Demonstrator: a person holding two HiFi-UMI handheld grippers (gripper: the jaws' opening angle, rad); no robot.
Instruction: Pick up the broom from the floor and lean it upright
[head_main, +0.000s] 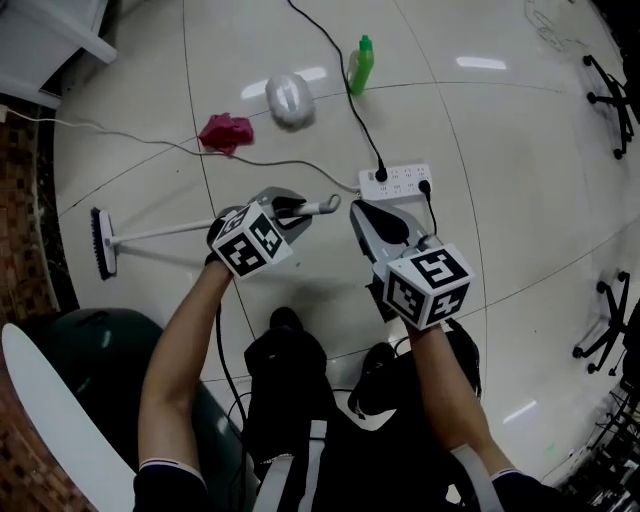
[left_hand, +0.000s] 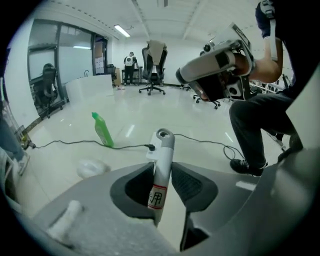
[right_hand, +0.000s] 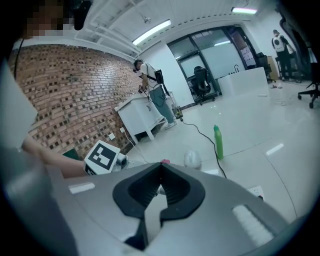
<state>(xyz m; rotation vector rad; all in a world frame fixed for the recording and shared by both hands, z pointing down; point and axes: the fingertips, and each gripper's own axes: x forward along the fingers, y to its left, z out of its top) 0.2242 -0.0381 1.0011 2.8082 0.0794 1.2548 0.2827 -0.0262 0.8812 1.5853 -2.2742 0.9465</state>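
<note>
Nearest, the left gripper is clamped on the broom just short of its capped handle tip. That end is up off the floor, and the brush head sits out toward the floor's edge by the brick wall; the right gripper hangs alongside, jaws pressed together with nothing in them. Just beyond the grippers a white power strip lies on the tiles, and farther out sit a crumpled pink rag, a white bundle and, farthest, an upright green bottle.
</note>
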